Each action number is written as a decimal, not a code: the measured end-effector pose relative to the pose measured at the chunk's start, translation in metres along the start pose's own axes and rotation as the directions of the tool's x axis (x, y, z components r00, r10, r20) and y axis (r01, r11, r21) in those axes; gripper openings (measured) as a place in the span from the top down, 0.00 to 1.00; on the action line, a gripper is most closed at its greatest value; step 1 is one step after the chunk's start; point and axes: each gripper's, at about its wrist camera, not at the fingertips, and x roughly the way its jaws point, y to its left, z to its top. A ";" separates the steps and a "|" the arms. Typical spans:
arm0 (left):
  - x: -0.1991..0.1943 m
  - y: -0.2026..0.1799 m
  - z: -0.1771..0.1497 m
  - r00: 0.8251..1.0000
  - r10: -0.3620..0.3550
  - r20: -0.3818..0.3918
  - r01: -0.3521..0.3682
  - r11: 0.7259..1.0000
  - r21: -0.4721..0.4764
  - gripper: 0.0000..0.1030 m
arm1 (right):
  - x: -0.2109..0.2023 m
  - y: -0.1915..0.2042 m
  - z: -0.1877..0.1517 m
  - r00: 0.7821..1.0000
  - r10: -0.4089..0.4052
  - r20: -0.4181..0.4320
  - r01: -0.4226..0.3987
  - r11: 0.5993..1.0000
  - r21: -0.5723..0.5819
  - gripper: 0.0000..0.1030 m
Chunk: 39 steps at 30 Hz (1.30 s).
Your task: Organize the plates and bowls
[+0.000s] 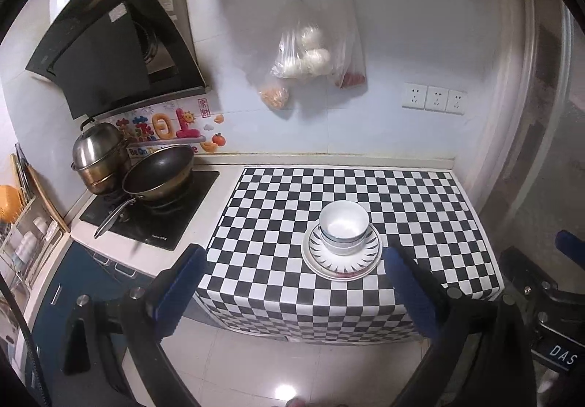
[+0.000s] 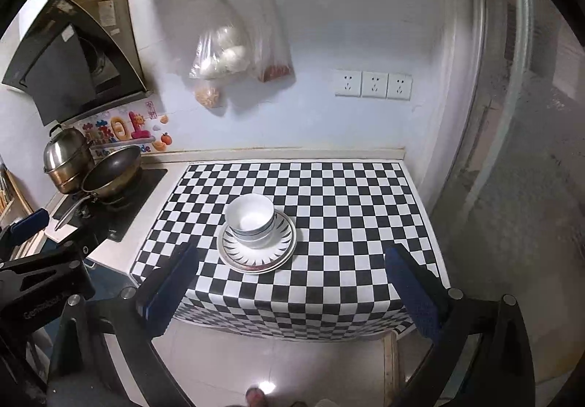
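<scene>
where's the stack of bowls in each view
Left wrist: bowls sit right of centre, on the plates.
Right wrist: bowls sit left of centre, on the same plates.
Shared landmark: the three wall sockets above the checkered cloth.

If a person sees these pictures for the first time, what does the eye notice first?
First comes the black-and-white checkered cloth covering the counter, with stacked white bowls on stacked plates near its middle. Next, the plastic bags hanging on the wall above, and the wok on the stove at left.
</scene>
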 end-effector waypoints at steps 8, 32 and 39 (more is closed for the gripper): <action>-0.037 0.028 -0.023 1.000 -0.004 0.025 0.004 1.000 0.006 0.03 | -0.054 0.025 -0.025 0.999 -0.014 0.037 0.014 1.000 0.005 0.00; -0.089 0.072 -0.056 0.996 -0.039 0.080 0.035 0.998 0.056 0.03 | -0.120 0.066 -0.066 0.992 -0.112 0.064 0.109 0.993 0.054 0.00; -0.090 0.078 -0.058 0.997 -0.040 0.070 0.036 0.998 0.048 0.03 | -0.121 0.069 -0.068 0.992 -0.116 0.054 0.113 0.993 0.042 0.00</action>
